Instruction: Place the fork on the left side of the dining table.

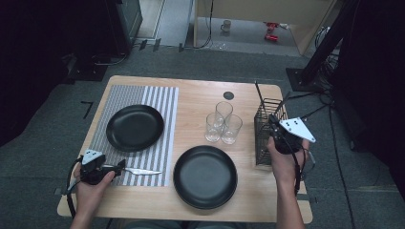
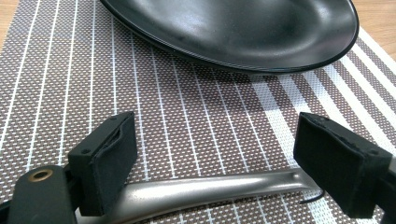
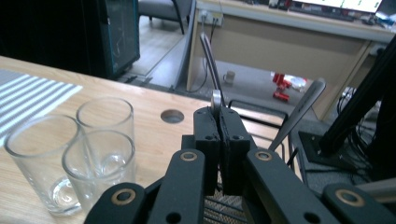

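A metal knife [image 1: 143,171] lies on the striped placemat [image 1: 119,93] below a black plate [image 1: 134,127]. My left gripper [image 1: 120,165] rests low at the knife's handle end, open. In the left gripper view the handle [image 2: 210,189] lies between the two separated pads [image 2: 116,163] without being pressed, and the plate [image 2: 233,28] is just beyond. My right gripper [image 1: 274,121] is at the black wire caddy [image 1: 264,138]. Its jaws are shut on the thin metal handle of a utensil [image 3: 212,70] that stands up in the caddy.
A second black plate [image 1: 205,176] sits at the front centre of the wooden table. Three clear glasses [image 1: 223,123] stand together left of the caddy. Another utensil handle [image 3: 299,109] leans out of the caddy. A round cable hole [image 1: 229,95] lies behind the glasses.
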Demonstrator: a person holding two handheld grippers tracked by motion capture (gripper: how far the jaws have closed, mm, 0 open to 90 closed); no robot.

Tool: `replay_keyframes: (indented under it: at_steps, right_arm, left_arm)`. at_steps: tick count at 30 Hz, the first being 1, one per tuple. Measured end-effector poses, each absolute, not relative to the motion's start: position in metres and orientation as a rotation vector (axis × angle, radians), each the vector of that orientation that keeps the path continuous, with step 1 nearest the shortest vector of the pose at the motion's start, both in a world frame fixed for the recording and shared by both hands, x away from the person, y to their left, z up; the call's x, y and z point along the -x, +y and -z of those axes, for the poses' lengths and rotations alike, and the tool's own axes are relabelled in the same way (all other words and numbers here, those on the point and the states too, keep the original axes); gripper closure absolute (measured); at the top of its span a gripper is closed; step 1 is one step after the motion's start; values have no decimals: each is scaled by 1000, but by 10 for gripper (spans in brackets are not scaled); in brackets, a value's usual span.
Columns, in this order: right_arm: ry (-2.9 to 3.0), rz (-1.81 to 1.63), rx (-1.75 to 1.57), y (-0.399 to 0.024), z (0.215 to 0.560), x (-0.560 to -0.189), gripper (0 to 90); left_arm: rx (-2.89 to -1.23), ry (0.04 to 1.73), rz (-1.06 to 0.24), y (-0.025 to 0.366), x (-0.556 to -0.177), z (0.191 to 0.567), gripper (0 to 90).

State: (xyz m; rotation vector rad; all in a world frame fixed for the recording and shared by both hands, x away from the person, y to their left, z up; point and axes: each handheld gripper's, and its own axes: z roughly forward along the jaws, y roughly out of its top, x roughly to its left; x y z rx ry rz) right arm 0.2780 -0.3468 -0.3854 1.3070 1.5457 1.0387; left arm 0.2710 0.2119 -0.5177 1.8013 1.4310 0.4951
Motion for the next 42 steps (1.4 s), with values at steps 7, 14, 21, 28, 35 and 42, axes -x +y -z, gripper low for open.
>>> replay_keyframes:
  at_steps: [7,14,21,28,35,42]
  right_arm:
    - [1552,-1023,-1321,-346,394,-282,887]
    - [1521,-1043,-1295,-345,386,-279,888]
    - [1494,-1067,-1267,-344,372,-274,888]
    - [1468,-1099,-1252,-348,361,-268,888]
    - [1438,-1128,-1204,-349,341,-257,888]
    - [1425,-1152,-1167,-346,326,-250,888]
  left_arm:
    - [-1800,1431,-500,212,-271,517,140]
    - [-1800,1424,-511,211,-270,517,140]
    - [-1786,1421,-519,212,-269,515,139]
    - [-1747,1425,-529,214,-268,508,139]
    - [-1730,1388,-551,203,-267,496,139]
    - [-1742,1322,-546,185,-265,482,139]
